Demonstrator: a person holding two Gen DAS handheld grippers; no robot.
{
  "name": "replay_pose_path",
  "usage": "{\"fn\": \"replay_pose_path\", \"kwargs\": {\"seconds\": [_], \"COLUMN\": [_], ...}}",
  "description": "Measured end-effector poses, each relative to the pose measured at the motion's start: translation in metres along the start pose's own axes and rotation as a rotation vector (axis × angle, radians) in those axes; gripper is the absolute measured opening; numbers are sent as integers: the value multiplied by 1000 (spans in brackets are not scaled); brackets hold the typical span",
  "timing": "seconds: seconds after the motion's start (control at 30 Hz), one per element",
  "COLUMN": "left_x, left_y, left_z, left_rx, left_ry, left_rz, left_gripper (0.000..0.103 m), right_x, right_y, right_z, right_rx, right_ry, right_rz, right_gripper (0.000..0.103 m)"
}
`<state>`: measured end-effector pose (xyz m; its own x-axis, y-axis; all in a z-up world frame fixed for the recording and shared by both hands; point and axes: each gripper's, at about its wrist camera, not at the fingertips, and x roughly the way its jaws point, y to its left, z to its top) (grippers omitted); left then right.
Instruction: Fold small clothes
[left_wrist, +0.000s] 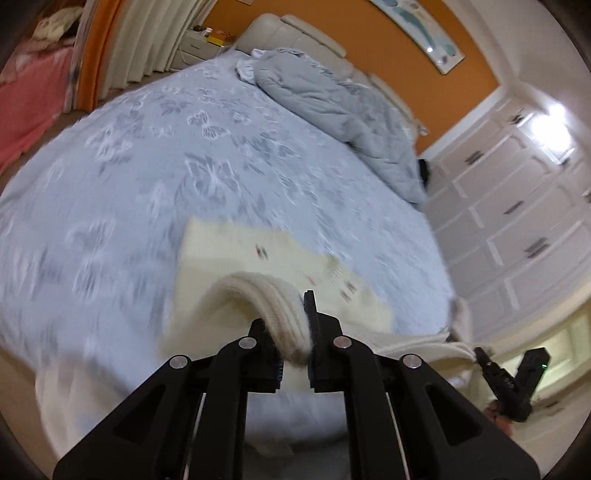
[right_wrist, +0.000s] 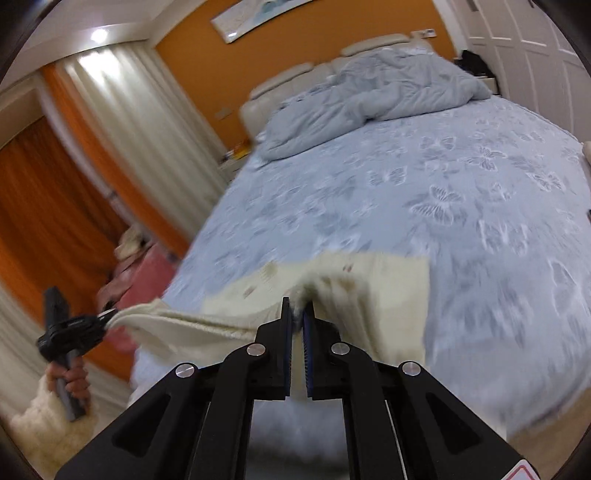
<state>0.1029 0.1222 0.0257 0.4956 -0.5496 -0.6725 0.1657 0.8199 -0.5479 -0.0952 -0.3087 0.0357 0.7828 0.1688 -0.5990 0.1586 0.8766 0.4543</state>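
Note:
A cream knitted garment (left_wrist: 258, 254) with small coloured marks lies partly on the near part of the bed and is held up at its near edge. My left gripper (left_wrist: 291, 325) is shut on a ribbed edge of it. My right gripper (right_wrist: 298, 312) is shut on another part of the same edge; the garment (right_wrist: 369, 280) spreads out beyond it. The right gripper shows in the left wrist view (left_wrist: 484, 360) at lower right, and the left gripper in the right wrist view (right_wrist: 105, 317) at left, both pinching the stretched edge.
The bed (left_wrist: 147, 147) has a light blue butterfly-pattern cover. A crumpled grey duvet (left_wrist: 332, 99) lies by the headboard. White wardrobe doors (left_wrist: 517, 221) stand on the right, curtains (right_wrist: 122, 129) and a pink cloth pile (right_wrist: 144, 273) on the left.

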Motion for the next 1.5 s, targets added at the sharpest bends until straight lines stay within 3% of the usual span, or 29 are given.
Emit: {"fn": "replay_pose_path", "kwargs": {"seconds": [0.13, 0.23, 0.27, 0.3, 0.33, 0.37, 0.4, 0.47, 0.6, 0.63, 0.67, 0.7, 0.73, 0.87, 0.93, 1.1, 1.2, 1.27, 1.3, 1.37, 1.5], "left_x": [109, 151, 161, 161, 156, 148, 141, 132, 163, 170, 181, 188, 193, 172, 176, 223, 210, 189, 176, 143, 117], "left_y": [16, 32, 39, 43, 48, 53, 55, 62, 76, 77, 77, 77, 75, 58, 58, 77, 68, 60, 58, 47, 31], "left_z": [27, 24, 23, 21, 21, 21, 21, 21, 18, 17, 16, 14, 15, 30, 40, 36, 34, 33, 32, 16, -33], "left_rx": [-44, -50, -47, -50, -60, -63, -61, -44, -53, -52, -45, -40, -50, -4, 16, -21, -10, 1, 12, 21, -21], "left_ry": [63, 90, 92, 86, 51, 5, -27, -82, 20, 37, 62, 96, 115, 33, 33, 162, 104, 68, 43, -2, 21], "left_rz": [134, 211, 251, 271, 266, 254, 255, 264, 299, 304, 306, 329, 335, 312, 347, 443, 449, 454, 434, 373, 274], "left_gripper": [11, 18, 33, 45, 68, 79, 83, 91, 89, 75, 39, 13, 11, 10, 10, 11, 19, 45, 50, 52, 52], "right_x": [115, 156, 158, 156, 149, 143, 136, 141, 185, 193, 202, 209, 215, 164, 154, 225, 205, 181, 167, 144, 150], "right_y": [-36, -52, -54, -58, -63, -65, -67, -72, -91, -96, -99, -99, -94, -70, -84, -138, -126, -111, -100, -64, 28], "right_z": [17, 18, 19, 17, 17, 17, 13, 10, 3, 1, -1, -3, -1, 26, 33, 2, 10, 15, 17, 8, -43], "right_rx": [92, 130, 148, 166, 182, 186, 170, 127, 139, 157, 170, 173, 158, 120, 150, 190, 199, 173, 145, 87, -21], "right_ry": [107, 137, 131, 115, 87, 61, 34, 62, 158, 173, 195, 220, 249, 60, 23, 296, 222, 149, 112, 79, 181], "right_rz": [-50, -132, -135, -136, -154, -176, -200, -228, -285, -291, -298, -287, -279, -222, -258, -372, -390, -410, -410, -323, -107], "right_gripper": [8, 16, 21, 41, 63, 68, 70, 70, 70, 68, 59, 6, 8, 7, 7, 9, 22, 23, 23, 23, 19]}}
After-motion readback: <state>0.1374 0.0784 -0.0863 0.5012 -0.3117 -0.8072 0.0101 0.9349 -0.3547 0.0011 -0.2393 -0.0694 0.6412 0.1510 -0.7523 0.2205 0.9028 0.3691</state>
